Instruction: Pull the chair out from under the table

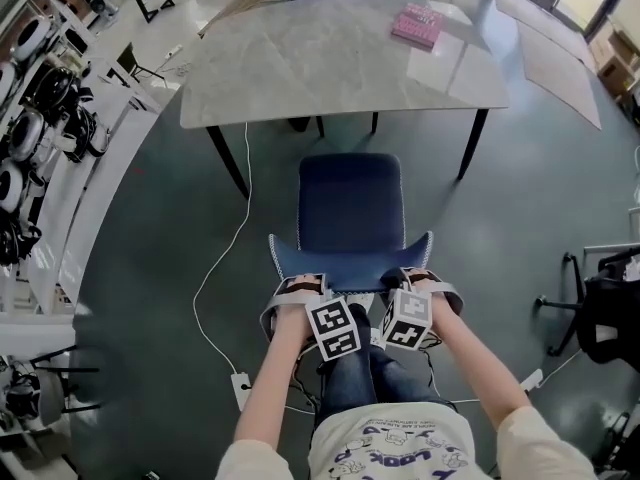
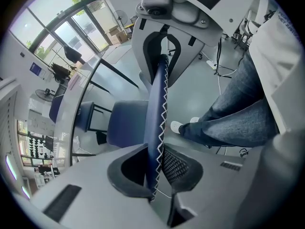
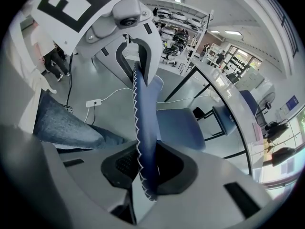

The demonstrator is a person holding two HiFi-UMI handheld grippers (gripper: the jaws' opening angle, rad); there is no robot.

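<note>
Left gripper (image 1: pixel 300 288), right gripper (image 1: pixel 422 278): fingers of each pinch top edge of backrest (image 1: pixel 350 260), equally near. Edge runs left-right. Seat of chair (image 1: pixel 350 200) just outside table (image 1: pixel 330 68), ahead of fingers.

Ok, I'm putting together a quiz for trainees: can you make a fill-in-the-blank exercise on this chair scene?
1. The left gripper and the right gripper each have their jaws shut on the ____ of the chair.
2. The chair's upholstery is ____ in colour.
3. On the table lies a ____ book.

Missing words: backrest; blue; pink.
</note>
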